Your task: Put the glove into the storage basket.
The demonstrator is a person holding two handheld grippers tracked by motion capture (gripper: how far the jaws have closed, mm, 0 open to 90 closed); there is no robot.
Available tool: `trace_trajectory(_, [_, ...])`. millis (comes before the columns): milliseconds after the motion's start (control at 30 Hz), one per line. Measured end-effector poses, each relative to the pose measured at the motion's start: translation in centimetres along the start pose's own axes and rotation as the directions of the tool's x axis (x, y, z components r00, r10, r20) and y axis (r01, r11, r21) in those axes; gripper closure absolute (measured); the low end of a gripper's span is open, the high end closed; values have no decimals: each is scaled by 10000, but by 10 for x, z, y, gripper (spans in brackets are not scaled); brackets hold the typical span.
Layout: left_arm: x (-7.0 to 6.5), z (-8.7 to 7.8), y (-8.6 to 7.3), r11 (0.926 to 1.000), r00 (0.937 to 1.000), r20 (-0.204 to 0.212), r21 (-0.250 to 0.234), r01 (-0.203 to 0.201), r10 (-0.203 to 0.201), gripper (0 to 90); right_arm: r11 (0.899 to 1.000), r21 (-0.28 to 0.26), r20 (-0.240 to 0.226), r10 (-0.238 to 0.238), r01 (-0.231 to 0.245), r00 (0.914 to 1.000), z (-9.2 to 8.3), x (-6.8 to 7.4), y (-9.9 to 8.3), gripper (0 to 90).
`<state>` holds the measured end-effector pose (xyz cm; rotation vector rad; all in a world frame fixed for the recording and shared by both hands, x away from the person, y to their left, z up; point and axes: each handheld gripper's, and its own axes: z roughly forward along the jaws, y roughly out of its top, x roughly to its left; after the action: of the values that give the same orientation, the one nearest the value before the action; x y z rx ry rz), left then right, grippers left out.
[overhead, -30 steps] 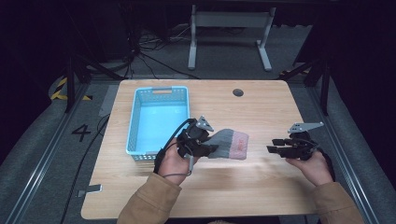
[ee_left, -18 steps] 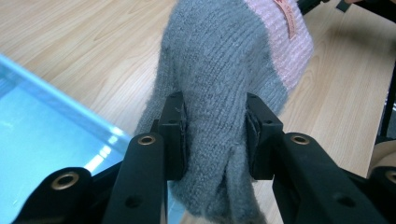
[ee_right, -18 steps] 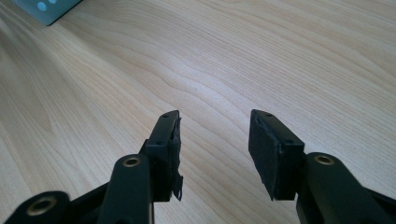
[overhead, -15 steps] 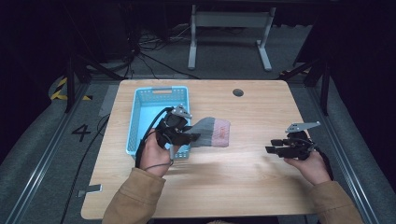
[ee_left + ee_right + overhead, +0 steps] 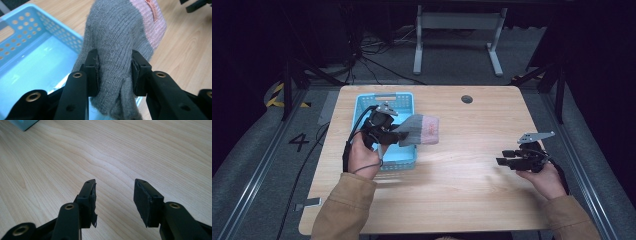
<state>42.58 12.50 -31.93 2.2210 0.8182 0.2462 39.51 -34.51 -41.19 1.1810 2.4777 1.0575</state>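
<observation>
Grey-and-pink knitted sock (image 5: 120, 42) is clamped between the pads of the left gripper (image 5: 114, 72) above the blue basket's (image 5: 367, 102) right rim; the right gripper (image 5: 115, 200) is held agape, empty, over the wooden table (image 5: 472, 150).

Basket at the table's left, sock held over its right edge.

The basket (image 5: 384, 102) is set on the left half of the table (image 5: 472, 185). The sock (image 5: 419, 130) is carried clear of the table by the left gripper (image 5: 394, 135), partly over the basket's right wall. The right gripper (image 5: 507, 157) is held well apart, near the table's right edge, over bare tabletop.
</observation>
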Motion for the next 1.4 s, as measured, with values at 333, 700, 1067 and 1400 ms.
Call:
trace_trajectory(333, [32, -9, -9, 9985, 9988, -171, -321, 453, -458, 648, 10000, 44, 80, 68, -68, 9999, -3, 1, -6, 530])
trace_trajectory(700, [59, -14, -17, 9972, 9954, -594, -2, 754, -753, 648, 9998, 111, 183, 134, -136, 9997, -5, 2, -11, 527])
trace_trajectory(1067, [85, 7, -23, 9957, 9915, -965, 205, 898, -874, 644, 9994, 138, 296, 315, -319, 9991, -9, 1, -19, 524])
trace_trajectory(1400, [96, 32, -27, 9865, 9905, -932, 1195, 1121, -1012, 642, 9988, 249, 317, 417, -425, 9986, -11, 2, -26, 521])
